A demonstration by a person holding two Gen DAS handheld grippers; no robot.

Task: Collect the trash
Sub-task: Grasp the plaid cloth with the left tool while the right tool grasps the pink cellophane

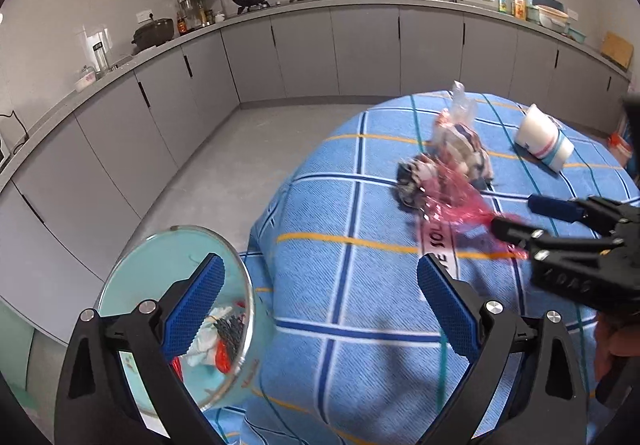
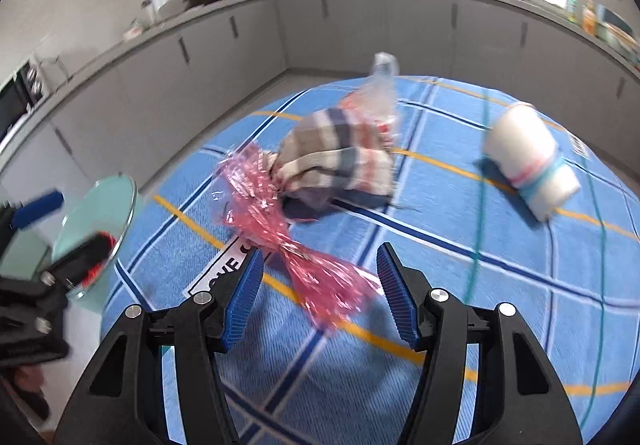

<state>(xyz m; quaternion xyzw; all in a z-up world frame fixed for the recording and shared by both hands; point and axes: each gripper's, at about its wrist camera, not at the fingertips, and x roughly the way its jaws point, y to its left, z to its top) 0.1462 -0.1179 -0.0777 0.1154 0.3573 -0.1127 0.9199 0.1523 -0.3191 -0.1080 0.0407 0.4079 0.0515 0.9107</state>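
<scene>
While not yet clamped on anything, straddles the tail of the pink cellophane wrapper (image 2: 316, 277) with the right gripper (image 2: 320, 253): jaws about half apart, blue pads on either side of the crinkled film, no visible pinch. Probably set at that width because thin film needs only a short squeeze, and a narrow gap keeps the tablecloth (image 2: 480, 325) from being caught too.

Outward toward 12 o'clock in the right wrist view, follows the wrapper up to a bundle of checked cloth (image 2: 336, 161), touching it or tucked under it; cannot tell which through the blur. Beyond that, a clear plastic bag (image 2: 380, 93) standing up against the bundle. At 2 o'clock, well apart, a paper cup (image 2: 528, 161) tipped on its side. At 9 o'clock of the pads, a white printed label (image 2: 224, 273) lying flat under the wrapper.

Over on the left gripper (image 1: 320, 260): jaws spread wide, nothing between the pads but tablecloth. At 8 o'clock in that view, against the left finger, a round glass dish (image 1: 160, 269) already holding scraps (image 1: 216, 341) of white, red and black. Seemingly kept just off the table's edge as the place to drop things; cannot tell whether propped on the finger or resting on something below. Likely next: close on the wrapper and carry it across to the dish.
</scene>
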